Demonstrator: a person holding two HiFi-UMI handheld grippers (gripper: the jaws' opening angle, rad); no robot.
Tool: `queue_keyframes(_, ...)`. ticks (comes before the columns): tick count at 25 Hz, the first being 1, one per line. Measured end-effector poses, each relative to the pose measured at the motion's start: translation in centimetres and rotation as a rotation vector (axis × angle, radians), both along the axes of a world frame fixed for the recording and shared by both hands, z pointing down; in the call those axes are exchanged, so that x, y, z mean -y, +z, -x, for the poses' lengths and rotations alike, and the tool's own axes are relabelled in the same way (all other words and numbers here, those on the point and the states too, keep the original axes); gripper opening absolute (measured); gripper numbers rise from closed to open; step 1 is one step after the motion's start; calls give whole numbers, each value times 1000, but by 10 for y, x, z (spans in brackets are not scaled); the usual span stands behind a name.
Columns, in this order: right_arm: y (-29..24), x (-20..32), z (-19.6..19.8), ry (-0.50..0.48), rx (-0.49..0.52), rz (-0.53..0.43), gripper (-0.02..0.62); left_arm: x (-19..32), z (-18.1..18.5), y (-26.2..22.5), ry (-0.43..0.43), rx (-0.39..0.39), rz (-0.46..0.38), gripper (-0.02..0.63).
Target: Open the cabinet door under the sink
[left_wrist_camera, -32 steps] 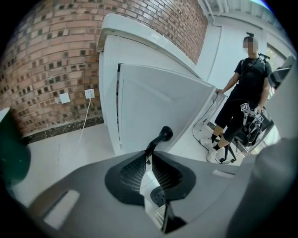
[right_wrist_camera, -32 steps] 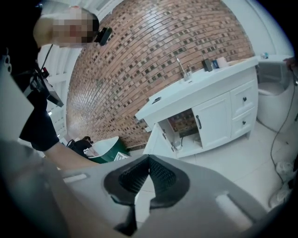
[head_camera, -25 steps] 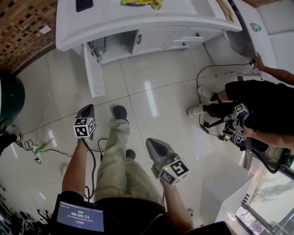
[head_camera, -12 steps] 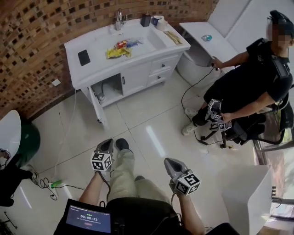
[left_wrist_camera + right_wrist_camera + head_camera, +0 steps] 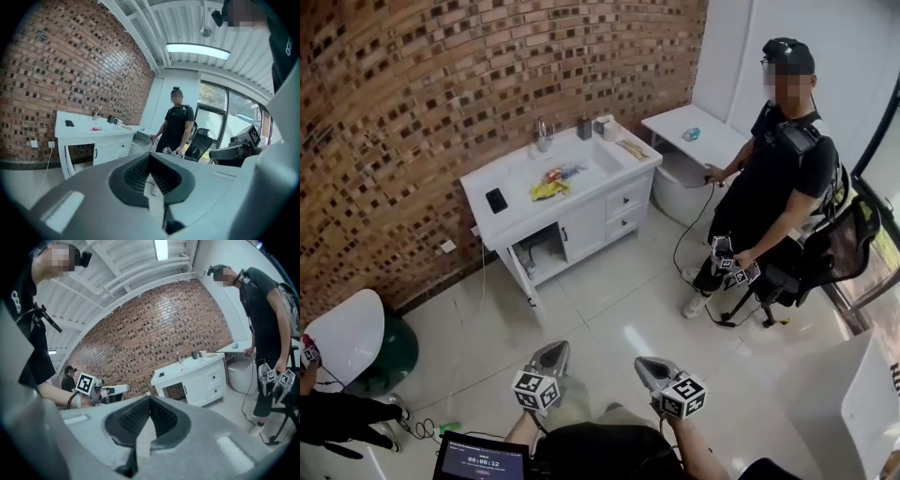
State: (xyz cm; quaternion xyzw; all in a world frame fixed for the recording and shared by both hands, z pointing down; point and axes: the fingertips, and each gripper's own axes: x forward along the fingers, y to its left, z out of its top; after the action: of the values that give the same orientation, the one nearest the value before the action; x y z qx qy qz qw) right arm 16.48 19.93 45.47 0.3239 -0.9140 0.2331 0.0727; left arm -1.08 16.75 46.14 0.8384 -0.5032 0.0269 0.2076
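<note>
The white sink cabinet [image 5: 581, 211] stands against the brick wall, well away from me. Its left door [image 5: 521, 275] is swung out and the dark space under the sink [image 5: 546, 251] lies open; the door next to it [image 5: 583, 229] is closed. My left gripper [image 5: 555, 351] and right gripper [image 5: 647, 366] hang low in the head view, side by side over the floor, both shut and empty. The left gripper view looks past its shut jaws [image 5: 150, 160] at the cabinet [image 5: 98, 143]. In the right gripper view the shut jaws [image 5: 150, 402] point towards the cabinet [image 5: 197, 376].
A person in black [image 5: 773, 178] stands at the right with another pair of grippers [image 5: 729, 266], beside a chair [image 5: 834, 248] and a white fixture [image 5: 680, 183]. A green bin [image 5: 394, 349] and cables lie at the left. A white box [image 5: 825, 403] stands at the right.
The head view has swung up from the floor to the whole room. Both grippers have risen and now sit at the bottom edge. The cabinet looks farther off.
</note>
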Motion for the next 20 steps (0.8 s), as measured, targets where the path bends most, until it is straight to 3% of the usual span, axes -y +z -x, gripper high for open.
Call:
queue_keyframes(4, -24, -16, 17, -58, 7, -14, -9, -32, -10, -25, -3, -27, 16, 15)
queue_keyframes(9, -63, -14, 26, -66, 40, -48, -9, -47, -18, -74, 3, -36, -47, 15)
queue_keyframes(13, -80, -13, 29, -60, -3, -105, -9, -63, -24, -104, 5, -60, -103, 15)
queue_keyframes(20, -79, -37, 58, -105, -19, -104, -9, -81, -22, -93, 33, -40, -81, 15)
